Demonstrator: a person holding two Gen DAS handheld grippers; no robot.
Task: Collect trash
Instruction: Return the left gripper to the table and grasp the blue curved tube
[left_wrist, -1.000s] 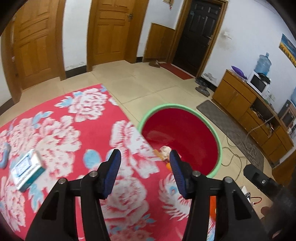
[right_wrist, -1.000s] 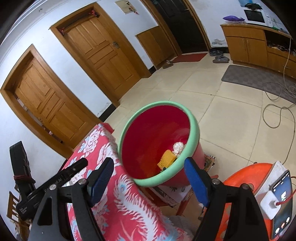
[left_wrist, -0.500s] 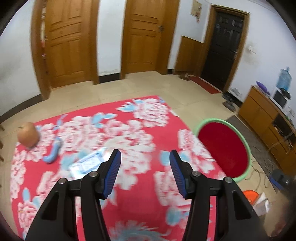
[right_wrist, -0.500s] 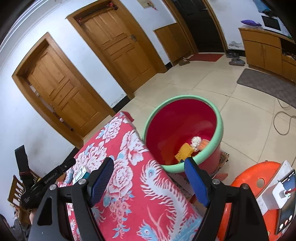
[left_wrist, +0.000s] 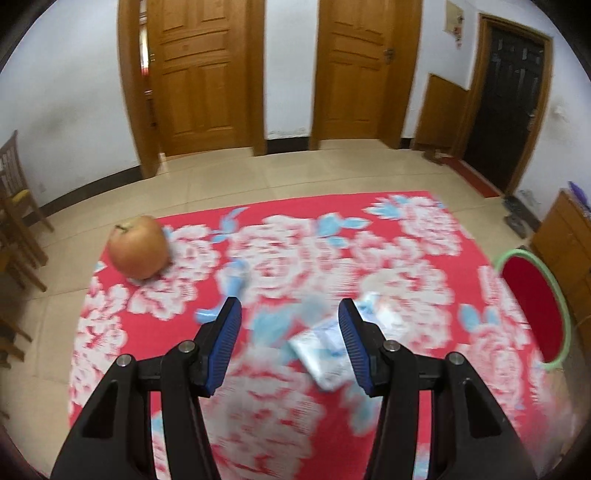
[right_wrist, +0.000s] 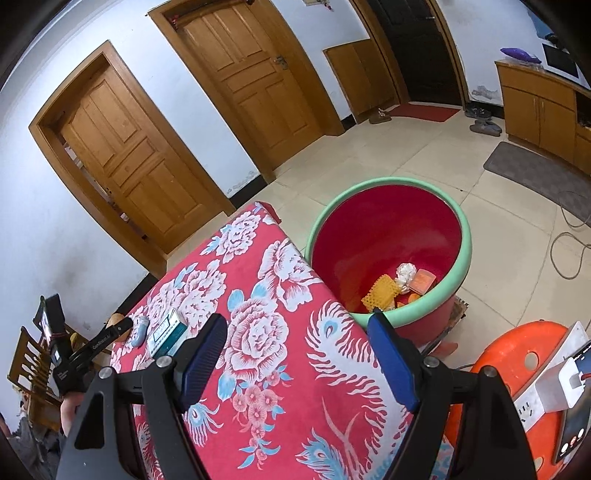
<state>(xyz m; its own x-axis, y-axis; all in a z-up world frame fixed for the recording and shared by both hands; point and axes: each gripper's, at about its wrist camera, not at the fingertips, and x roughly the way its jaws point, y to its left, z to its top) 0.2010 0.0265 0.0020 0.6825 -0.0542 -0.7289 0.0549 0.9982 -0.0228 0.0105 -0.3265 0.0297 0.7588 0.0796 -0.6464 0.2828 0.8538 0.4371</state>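
My left gripper (left_wrist: 290, 332) is open above the red flowered tablecloth (left_wrist: 295, 266), nothing between its blue pads. A white and teal box (left_wrist: 325, 350) lies on the cloth just under the right finger, blurred. A small pale blue item (left_wrist: 232, 280) lies further back. My right gripper (right_wrist: 295, 332) is open and empty over the table's right edge. Beside the table stands a red bin with a green rim (right_wrist: 463, 251), holding a yellow net (right_wrist: 382, 295), a white wad (right_wrist: 405, 273) and an orange packet (right_wrist: 423, 280). The same box (right_wrist: 168, 332) shows far left.
An apple (left_wrist: 138, 251) sits at the table's far left corner. An orange stool (right_wrist: 517, 362) with a power strip and a phone stands right of the bin. Wooden chairs (left_wrist: 14, 221) stand left of the table. Cables lie on the tiled floor.
My left gripper has swung left from over the bin to the middle of the table, bringing the box, blue item and apple into view. The right gripper drew back a little and rolled.
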